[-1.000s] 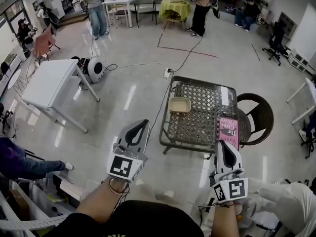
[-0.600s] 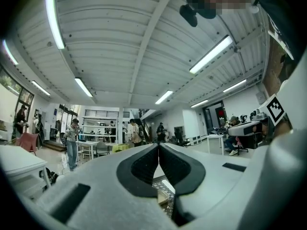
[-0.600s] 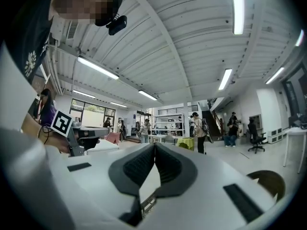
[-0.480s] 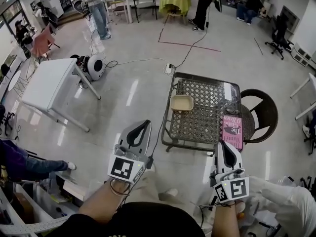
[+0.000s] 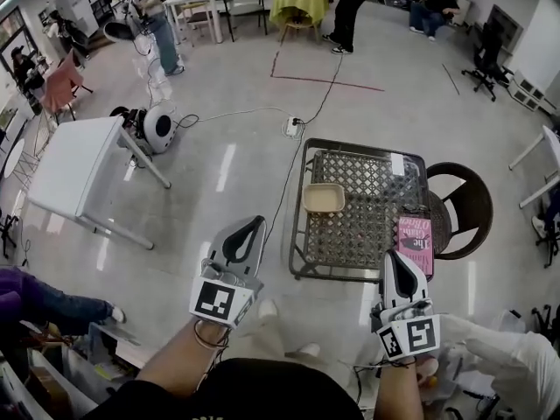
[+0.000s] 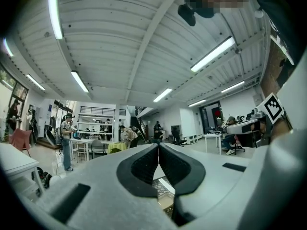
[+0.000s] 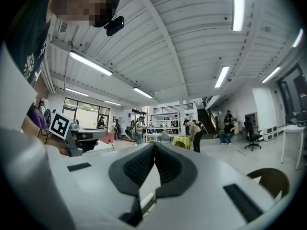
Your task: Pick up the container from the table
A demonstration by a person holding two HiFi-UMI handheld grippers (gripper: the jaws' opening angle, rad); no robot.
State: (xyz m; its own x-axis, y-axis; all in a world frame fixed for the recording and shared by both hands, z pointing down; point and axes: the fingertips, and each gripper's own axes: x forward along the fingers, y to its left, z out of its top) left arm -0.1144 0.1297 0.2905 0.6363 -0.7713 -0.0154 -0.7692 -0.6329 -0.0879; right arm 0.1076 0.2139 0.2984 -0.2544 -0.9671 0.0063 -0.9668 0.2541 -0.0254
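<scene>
- Left claw [image 5: 254, 223]: jaws pressed together with nothing between them, confirmed in the left gripper view [image 6: 158, 145], where the dark ribbed pads meet at the tips. It is held in the air over the floor [image 5: 219, 173], short of the near left corner of the surface [image 5: 363, 182].
- Right claw [image 5: 393, 259]: jaws also together and empty, and the right gripper view [image 7: 154, 144] shows the same pad-to-pad contact. In the head view its tip sits at the near edge, close to the near right corner.
- Pink book [image 5: 416, 233]: lies flat at the near right corner, just beyond the right claw.
- Container [image 5: 323, 198]: a shallow, open rectangular tray, pale tan, with rounded corners and a raised rim. The inside looks bare. It rests flat on the dark lattice top against the left edge, roughly midway between the near and far corners. It is well apart from both claws and from the book.
- White card [image 5: 397, 164]: lies near the far right corner.
- Brown round chair [image 5: 464, 201]: stands just beside the right edge.
</scene>
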